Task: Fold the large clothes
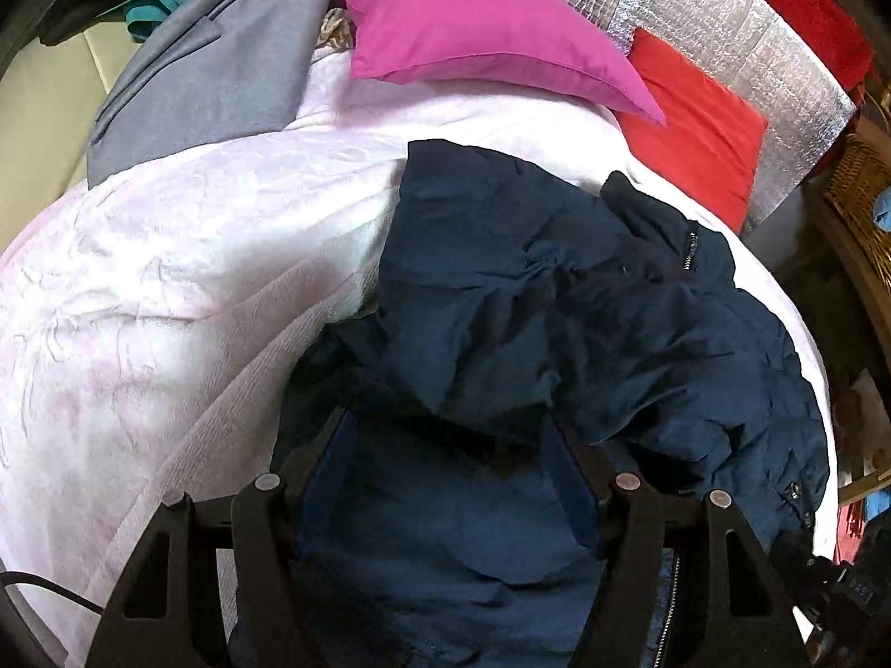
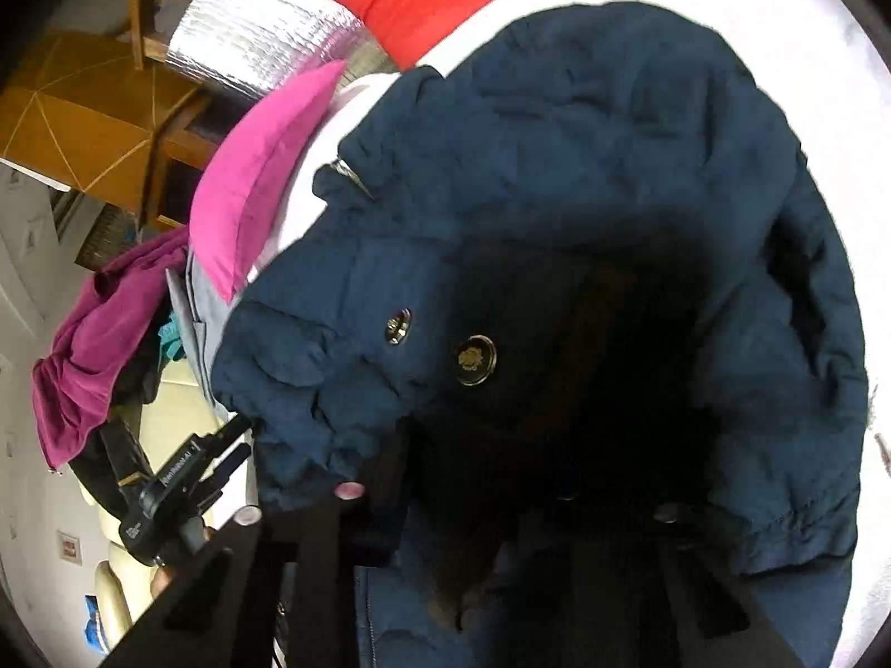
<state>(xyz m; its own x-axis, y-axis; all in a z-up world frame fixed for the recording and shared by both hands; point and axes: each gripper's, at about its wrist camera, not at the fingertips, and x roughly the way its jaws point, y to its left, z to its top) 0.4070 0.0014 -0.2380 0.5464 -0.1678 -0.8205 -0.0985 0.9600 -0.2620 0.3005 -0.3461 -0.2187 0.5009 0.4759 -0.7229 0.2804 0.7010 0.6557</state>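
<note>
Left wrist view: navy padded jacket (image 1: 584,323) lies crumpled on pale pink blanket (image 1: 184,256), right of centre. Left gripper (image 1: 451,434) spread wide, jacket fabric bunched between fingers; no pinch visible. Magenta pillow (image 1: 473,39), red cushion (image 1: 696,117), grey garment (image 1: 206,67) beyond.

Right wrist view: jacket fills frame, two brass snap buttons (image 2: 476,360) facing camera. Right gripper (image 2: 501,506) buried in dark folds; grip state cannot be told. Left gripper's body at jacket's left edge.

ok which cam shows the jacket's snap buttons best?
Right wrist. Two metal snap buttons sit large, near centre, on the navy jacket. Left wrist shows the jacket mostly as crumpled fabric, with only tiny studs near its right edge.
</note>
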